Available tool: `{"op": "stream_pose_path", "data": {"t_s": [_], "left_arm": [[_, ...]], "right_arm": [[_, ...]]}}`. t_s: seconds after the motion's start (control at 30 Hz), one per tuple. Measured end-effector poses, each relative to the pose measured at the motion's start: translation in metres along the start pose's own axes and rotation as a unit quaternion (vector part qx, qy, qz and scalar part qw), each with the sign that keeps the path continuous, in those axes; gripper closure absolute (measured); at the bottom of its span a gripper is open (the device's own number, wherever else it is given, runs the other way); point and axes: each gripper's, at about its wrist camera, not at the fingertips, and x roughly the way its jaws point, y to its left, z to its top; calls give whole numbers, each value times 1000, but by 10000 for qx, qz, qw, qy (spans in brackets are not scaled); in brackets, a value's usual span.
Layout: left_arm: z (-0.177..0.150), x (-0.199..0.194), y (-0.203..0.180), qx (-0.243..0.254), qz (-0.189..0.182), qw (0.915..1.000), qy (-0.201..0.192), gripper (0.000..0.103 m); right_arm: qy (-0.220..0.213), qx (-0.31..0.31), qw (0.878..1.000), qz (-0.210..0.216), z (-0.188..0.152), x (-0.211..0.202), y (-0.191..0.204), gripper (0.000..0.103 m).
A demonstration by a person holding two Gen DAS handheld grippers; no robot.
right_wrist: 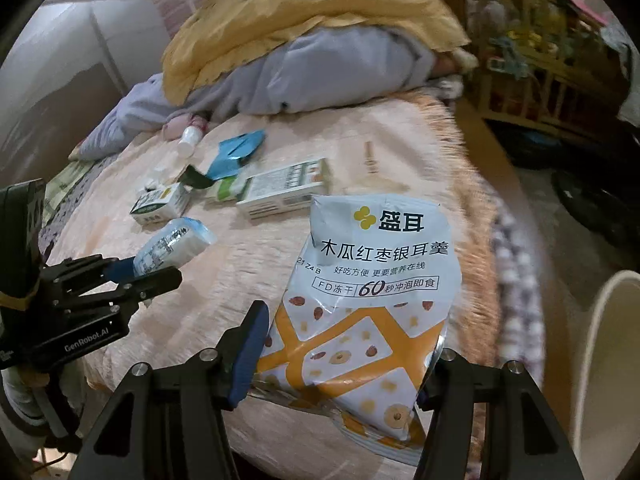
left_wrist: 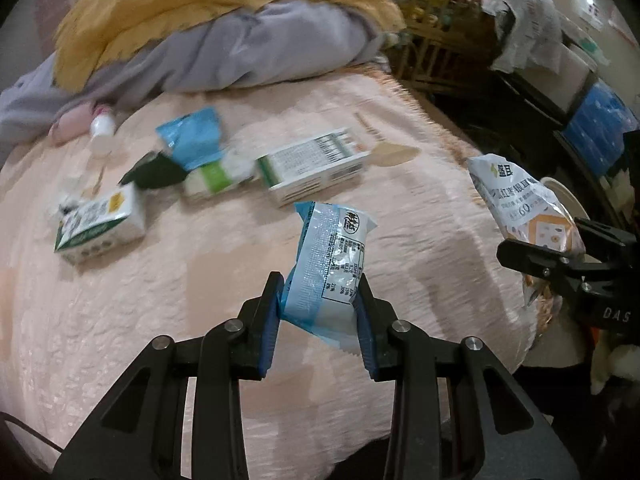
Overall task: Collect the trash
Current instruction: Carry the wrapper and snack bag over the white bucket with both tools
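Left gripper (left_wrist: 320, 300): jaws closed part-way onto the lower half of a blue-and-silver snack wrapper (left_wrist: 330, 264), pinching it across its width; the wrapper is lifted clear of the bed (left_wrist: 200, 320).
Right gripper (right_wrist: 344, 356): jaws spread wide around the bottom of a large white-and-orange food pouch (right_wrist: 372, 292); the left pad presses its edge, while the right contact is hidden behind the pouch.
Reason for the holds: judged as carrying, since both pieces are gripped at one end so the rest hangs free for dropping into a bin.
Wrapper axis: long axis runs away from the left gripper, the free end pointing far and slightly right.
Pouch axis: long axis near to far, printed face toward the camera, top edge far.
Likely bin: a pale curved rim (right_wrist: 600, 320) at near right, off the bed; its identity is uncertain.
Remaining trash: green-and-white carton (left_wrist: 316, 168), small tissue pack (left_wrist: 100, 224), torn blue packet (left_wrist: 192, 140) and small white bottle (left_wrist: 102, 126) lie far left on the bed.
Bedding: yellow and grey quilts (left_wrist: 240, 40) heaped at the far end.
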Motion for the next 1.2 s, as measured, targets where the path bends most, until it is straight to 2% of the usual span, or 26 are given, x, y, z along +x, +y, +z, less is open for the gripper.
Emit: {"op": "stream_pose_path", "data": {"t_s": [0.43,1.0,1.2], "left_arm": [[30,2,-86,674,-200,9974,-180,71],[44,18,-181,1283,-479,9905,-100,71],[47,29,-214,1370,-725,9879,8,71]], "right_arm": [[-410,722,9957,-412,-26,-55,-85,45],[-659,1479,9829,-873,-65,-101,-170,45],[-688,1770,9767,-1005,-81,-110,-200,45]]}}
